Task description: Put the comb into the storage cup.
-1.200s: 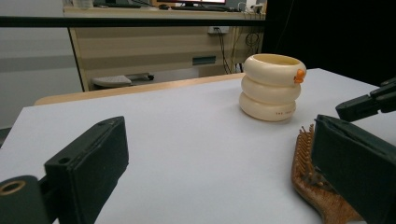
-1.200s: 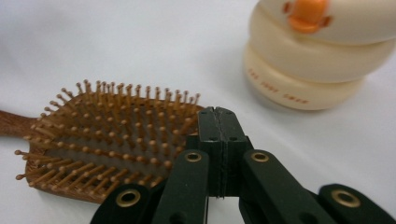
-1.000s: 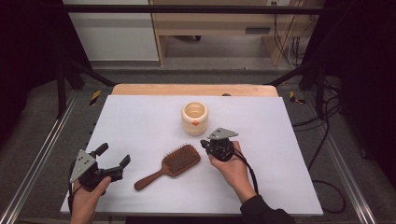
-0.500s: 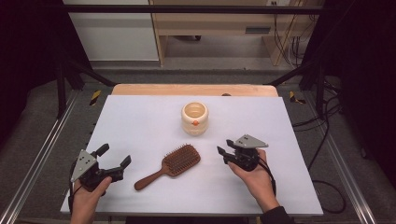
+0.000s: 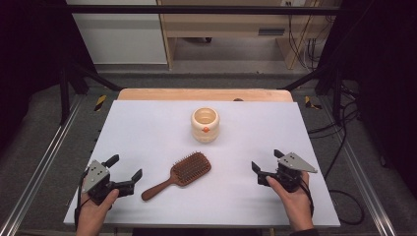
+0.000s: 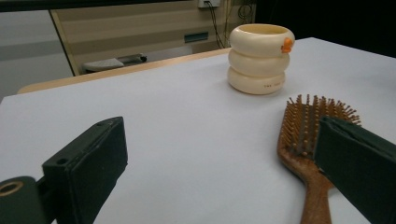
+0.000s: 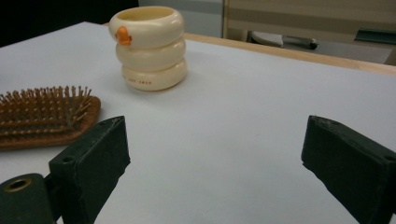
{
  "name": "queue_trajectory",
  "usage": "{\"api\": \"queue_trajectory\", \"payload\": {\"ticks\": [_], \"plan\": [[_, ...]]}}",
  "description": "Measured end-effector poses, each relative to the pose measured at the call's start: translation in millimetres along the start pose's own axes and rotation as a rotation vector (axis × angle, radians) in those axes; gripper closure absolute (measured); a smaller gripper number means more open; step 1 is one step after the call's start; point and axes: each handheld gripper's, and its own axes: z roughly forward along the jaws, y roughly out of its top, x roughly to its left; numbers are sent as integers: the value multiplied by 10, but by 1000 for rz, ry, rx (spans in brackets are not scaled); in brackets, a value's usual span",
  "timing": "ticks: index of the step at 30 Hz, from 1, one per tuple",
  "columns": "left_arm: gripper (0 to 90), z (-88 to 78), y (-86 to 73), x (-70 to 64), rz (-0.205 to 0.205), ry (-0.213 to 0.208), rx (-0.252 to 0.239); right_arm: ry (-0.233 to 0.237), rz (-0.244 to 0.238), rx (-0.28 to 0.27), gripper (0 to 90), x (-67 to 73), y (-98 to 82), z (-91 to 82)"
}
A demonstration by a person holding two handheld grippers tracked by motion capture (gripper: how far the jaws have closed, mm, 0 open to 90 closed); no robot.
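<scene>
Opening over the last moments, the right gripper (image 5: 265, 169) now stands spread and empty, drawn back from the cream ringed cup (image 5: 205, 124), which rests upright mid-table (released, apparently). The left gripper (image 5: 125, 169) stays spread beside the wooden hairbrush (image 5: 179, 174).

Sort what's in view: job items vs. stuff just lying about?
Job: wooden hairbrush, bristles up, between the open left tongs and open right tongs; cream ringed cup.
Lying about: yellow-black items on the floor, cables beside the table.
</scene>
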Motion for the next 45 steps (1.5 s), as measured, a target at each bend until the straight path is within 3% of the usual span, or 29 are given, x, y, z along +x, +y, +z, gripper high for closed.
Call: {"api": "queue_trajectory", "payload": {"ticks": [5,9,10,12,16,21,29,45], "plan": [[24,25,64,-107,62,-32,41,1,-14,-22,77,-83,-36,-60],[28,52,127,-243,118,-54,152,0,-5,-27,87,-110,-38,-67],[28,46,143,-279,126,-62,160,0,-7,-28,88,-111,-37,-71],[25,45,187,-333,119,-100,180,0,-17,-29,88,-108,-38,-84],[30,94,281,-395,106,-125,219,-5,-11,-34,94,-143,-49,-78],[39,201,372,-436,124,-161,279,4,-11,-37,100,-141,-61,-68],[42,314,505,-522,212,-187,381,7,-13,-57,104,-160,-47,-92],[39,501,471,-705,272,-232,466,12,-7,-62,102,-164,-71,-88]]}}
